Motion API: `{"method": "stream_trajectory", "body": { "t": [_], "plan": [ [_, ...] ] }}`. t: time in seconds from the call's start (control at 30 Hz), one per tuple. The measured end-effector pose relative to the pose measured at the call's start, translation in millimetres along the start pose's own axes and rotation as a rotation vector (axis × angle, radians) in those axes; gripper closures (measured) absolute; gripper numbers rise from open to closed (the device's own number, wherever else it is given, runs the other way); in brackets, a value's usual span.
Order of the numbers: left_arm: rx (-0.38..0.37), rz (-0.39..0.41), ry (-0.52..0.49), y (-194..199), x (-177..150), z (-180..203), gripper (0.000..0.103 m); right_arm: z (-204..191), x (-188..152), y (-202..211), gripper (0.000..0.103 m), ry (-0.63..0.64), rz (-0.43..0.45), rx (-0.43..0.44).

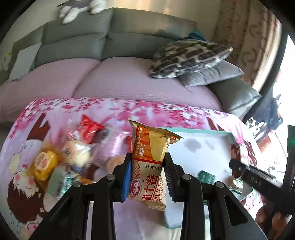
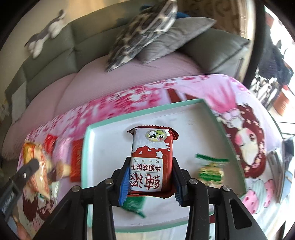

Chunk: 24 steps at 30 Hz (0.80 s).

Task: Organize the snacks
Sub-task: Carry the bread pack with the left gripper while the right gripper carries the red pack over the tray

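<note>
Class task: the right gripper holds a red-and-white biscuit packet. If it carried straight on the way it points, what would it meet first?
Most likely the white floor of the teal-rimmed tray, beyond the biscuit packet in the right gripper; depth is uncertain.

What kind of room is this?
Probably a living room at home. There is a grey sofa with cushions and a stuffed toy on its back, and in front of it a table under a pink cartoon cloth with snacks on it.

Gold-and-orange egg roll packet (image 1: 147, 162) sits upright pinched between black fingers, red-and-white milk biscuit pack (image 2: 152, 162) likewise over the white, teal-rimmed tray (image 2: 212, 112), where a green snack pack (image 2: 211, 169) lies, other snacks (image 1: 60, 158) loose on the pink cloth.
</note>
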State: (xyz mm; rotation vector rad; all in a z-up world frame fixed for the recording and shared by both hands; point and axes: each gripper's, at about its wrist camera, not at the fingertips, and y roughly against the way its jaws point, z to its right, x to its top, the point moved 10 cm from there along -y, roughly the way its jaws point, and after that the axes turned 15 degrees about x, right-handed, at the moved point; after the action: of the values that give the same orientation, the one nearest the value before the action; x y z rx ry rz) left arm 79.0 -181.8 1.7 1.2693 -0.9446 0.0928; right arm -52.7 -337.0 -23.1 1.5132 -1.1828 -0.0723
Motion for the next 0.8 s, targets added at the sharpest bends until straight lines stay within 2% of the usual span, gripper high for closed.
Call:
{"method": "stream_trajectory", "body": {
  "t": [0.2,0.3,0.5,0.8],
  "plan": [
    [-0.035,0.015,-0.074,-4.0,-4.4,39.5,0.068,38.3,14.7,17.0,0.061,-0.074,0.053,-0.029],
    [-0.069,-0.003,-0.088,-9.6,-10.0,54.1,0.068,49.2,17.5,19.0,0.061,-0.083,0.064,-0.033],
    [-0.072,-0.002,-0.112,-20.8,-16.2,67.9,0.068,61.2,7.3,-8.4,0.061,-0.100,0.007,-0.026],
    [-0.057,-0.069,-0.131,-46.1,-35.1,78.6,0.068,63.0,-6.7,-39.9,0.061,-0.080,-0.068,-0.023]
  ]
}}
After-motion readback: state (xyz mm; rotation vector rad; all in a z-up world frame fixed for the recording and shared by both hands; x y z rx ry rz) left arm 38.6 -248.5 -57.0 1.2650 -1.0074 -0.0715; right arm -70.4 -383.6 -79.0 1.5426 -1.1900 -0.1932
